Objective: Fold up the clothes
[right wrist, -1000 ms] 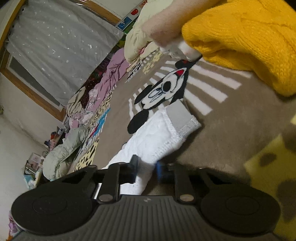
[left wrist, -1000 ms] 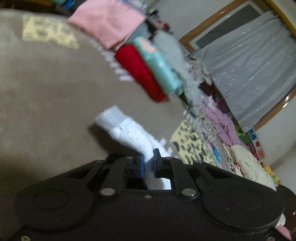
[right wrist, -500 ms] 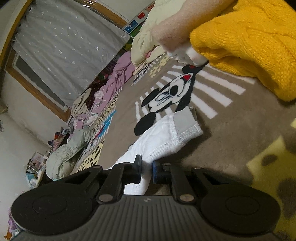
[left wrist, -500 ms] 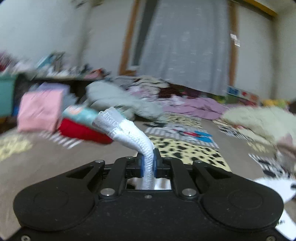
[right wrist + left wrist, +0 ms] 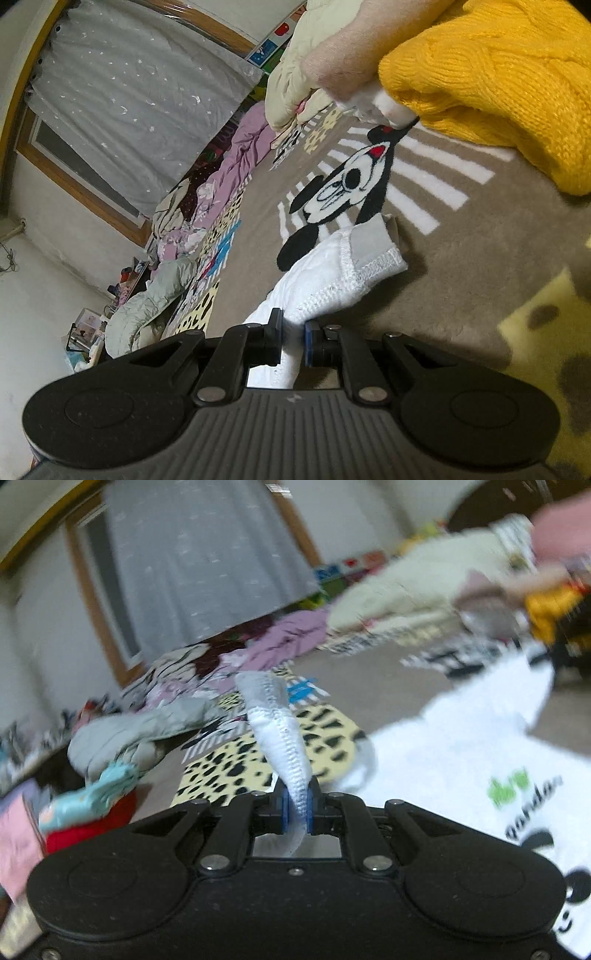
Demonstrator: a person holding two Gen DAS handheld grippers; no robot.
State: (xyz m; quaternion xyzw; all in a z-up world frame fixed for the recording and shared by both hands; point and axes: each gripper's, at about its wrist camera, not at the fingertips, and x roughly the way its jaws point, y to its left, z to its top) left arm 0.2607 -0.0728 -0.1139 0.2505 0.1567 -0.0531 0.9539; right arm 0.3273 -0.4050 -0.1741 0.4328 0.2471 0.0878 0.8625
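The white garment [image 5: 461, 753] is pinched at a stitched hem by the left gripper [image 5: 297, 806], jaws pressed together on the cloth. In the left wrist view the held strip runs from bottom centre up toward mid-frame, tilting slightly left; the printed body of the garment spreads across the lower right over the patterned blanket [image 5: 369, 698]. Compared with half a second ago, that view has swung right and the printed panel has come into frame.

The right gripper [image 5: 293, 341] grips the white garment [image 5: 332, 273] too, the cuff extending up and right at frame centre, lying on the blanket beside the yellow knit [image 5: 498, 81].
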